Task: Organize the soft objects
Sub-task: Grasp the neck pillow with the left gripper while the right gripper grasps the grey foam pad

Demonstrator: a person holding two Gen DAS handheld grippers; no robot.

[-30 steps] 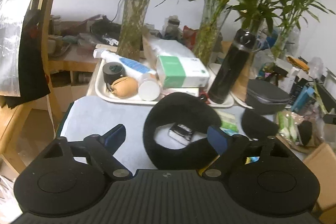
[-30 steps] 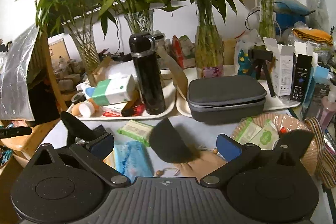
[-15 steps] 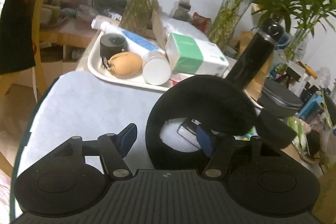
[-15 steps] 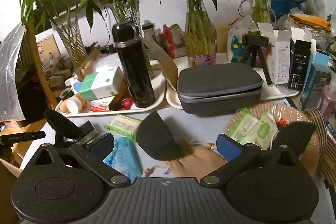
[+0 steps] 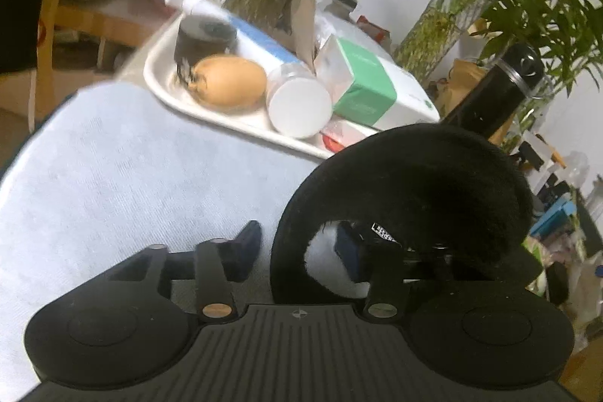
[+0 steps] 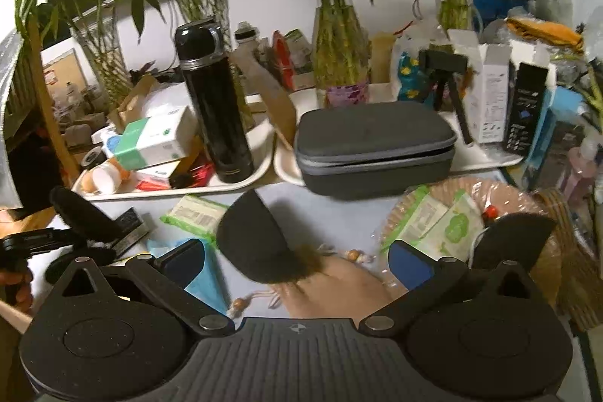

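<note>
A black fuzzy earmuff band (image 5: 414,168) lies as a loop on the pale blue cloth (image 5: 132,176). My left gripper (image 5: 297,238) straddles the loop's near left side, one finger outside and one inside. Its jaws are closing, and a thin gap still shows beside the outer fingertip (image 5: 250,238). My right gripper (image 6: 297,260) stands open over a tan drawstring pouch (image 6: 346,289) and a black earmuff cup (image 6: 256,240), gripping neither. In the right wrist view the fuzzy band (image 6: 83,217) is at the far left.
A white tray (image 5: 166,93) behind the loop holds a box, jars and a tube. A black flask (image 6: 215,108) and a grey zip case (image 6: 373,145) stand on trays. A woven basket (image 6: 542,210) with wipe packs sits right. Glass vases of bamboo line the back.
My left gripper has dropped toward the fuzzy band and narrowed its jaws around the loop's near side. My right gripper has drifted slightly and stays open.
</note>
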